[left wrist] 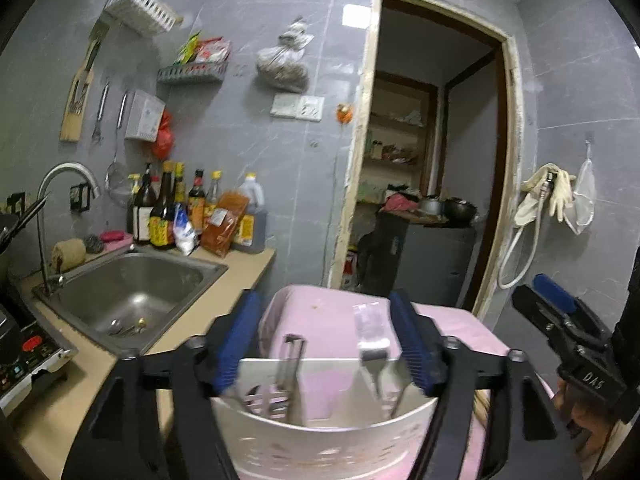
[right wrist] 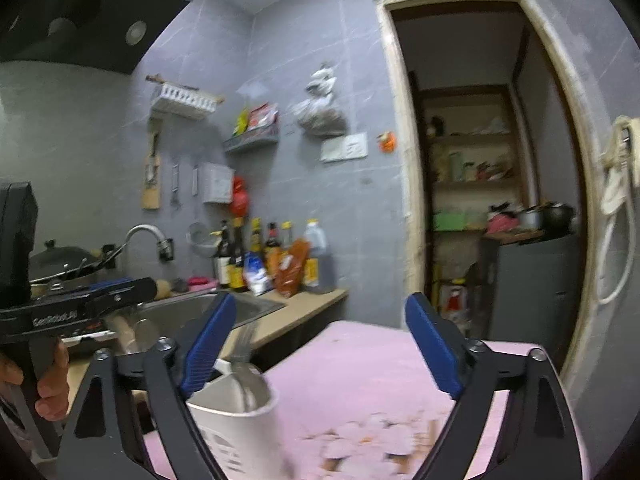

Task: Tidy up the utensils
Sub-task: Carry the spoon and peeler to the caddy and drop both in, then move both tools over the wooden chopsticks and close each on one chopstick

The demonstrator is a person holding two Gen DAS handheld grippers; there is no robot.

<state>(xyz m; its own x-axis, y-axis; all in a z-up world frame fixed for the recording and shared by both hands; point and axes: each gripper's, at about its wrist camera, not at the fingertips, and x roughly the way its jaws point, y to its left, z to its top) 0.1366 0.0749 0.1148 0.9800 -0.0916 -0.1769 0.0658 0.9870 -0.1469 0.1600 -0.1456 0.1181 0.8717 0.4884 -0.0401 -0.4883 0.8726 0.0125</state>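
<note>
Both claws stood apart, gripping nothing. The left claw [left wrist: 324, 340] hung over the white utensil holder [left wrist: 320, 440] on the pink surface [right wrist: 380, 368], forks [left wrist: 374, 344] upright inside; the right claw [right wrist: 320, 344] flanked it.

White utensil holder [left wrist: 320, 440] upright on pink surface [left wrist: 460, 328], metal utensils [left wrist: 372, 344] standing inside

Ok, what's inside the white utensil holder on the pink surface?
The white utensil holder holds metal utensils standing handle-up: a slotted one and a flat-handled one. The holder's wall hides their lower ends and its bottom.
</note>
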